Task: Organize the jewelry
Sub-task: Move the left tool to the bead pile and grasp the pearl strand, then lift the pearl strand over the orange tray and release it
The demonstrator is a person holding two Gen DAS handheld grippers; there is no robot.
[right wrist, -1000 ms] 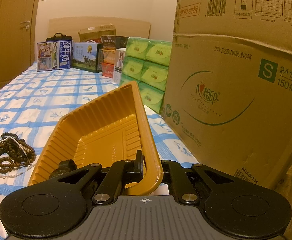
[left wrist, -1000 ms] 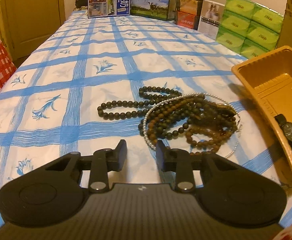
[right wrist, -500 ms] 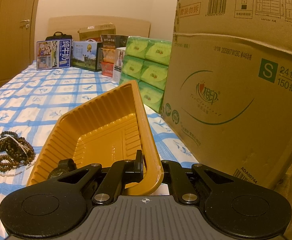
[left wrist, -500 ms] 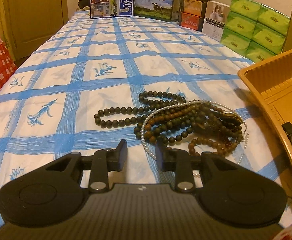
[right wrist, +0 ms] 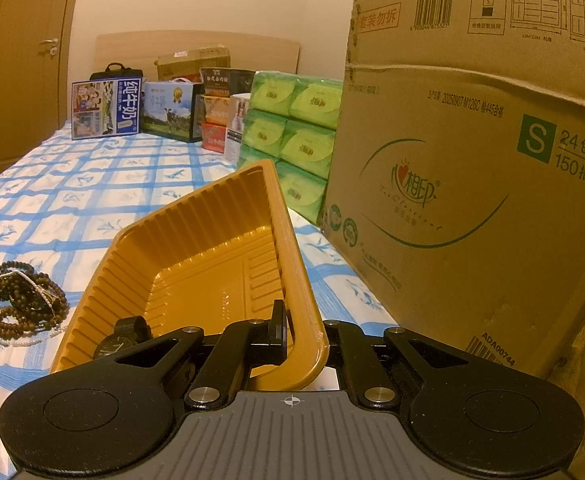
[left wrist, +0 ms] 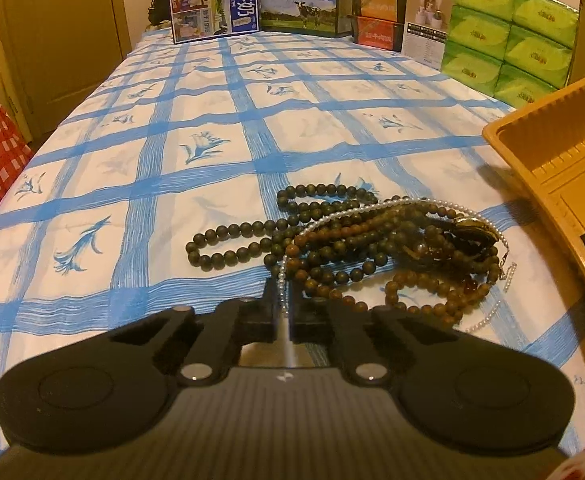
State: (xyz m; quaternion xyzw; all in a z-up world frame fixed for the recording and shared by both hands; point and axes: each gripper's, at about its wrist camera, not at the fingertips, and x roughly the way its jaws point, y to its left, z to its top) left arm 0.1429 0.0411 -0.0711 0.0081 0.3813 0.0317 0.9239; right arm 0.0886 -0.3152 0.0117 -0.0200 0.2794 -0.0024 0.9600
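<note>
The jewelry pile (left wrist: 388, 252) lies on the blue-checked cloth (left wrist: 212, 152) covering the bed, just left of the orange tray (left wrist: 548, 168). The pile consists of tangled strands: a dark bead necklace (left wrist: 232, 240) extending leftward, brown bead strands (left wrist: 424, 292) at the near right, and a white pearl strand (left wrist: 372, 208) looping around the heap. The pearl strand runs down at the near side into the left tongs (left wrist: 285, 312).

The left tongs are closed on the pearl strand; the two fingers (left wrist: 258, 312) stand almost together, with the strand passing through the narrow slit between them. The tongs sit low, at the near edge of the pile.

The orange tray is ribbed on its inner walls and holds a black wristwatch (right wrist: 122, 338) in its near left corner. The tray appears tilted, its near corner raised. The right tongs (right wrist: 304, 340) grip that near corner of the tray: one finger (right wrist: 278, 334) is inside the wall, the other is outside and largely hidden by the rim.

In the right wrist view, the pile (right wrist: 16, 300) appears left of the tray, apart from it. A large cardboard carton (right wrist: 472, 184) stands right of the tray. Green tissue packs (right wrist: 292, 128) are stacked beside the carton. Printed boxes (left wrist: 300, 4) line the far end of the bed. A wooden door (left wrist: 56, 28) is at far left.
</note>
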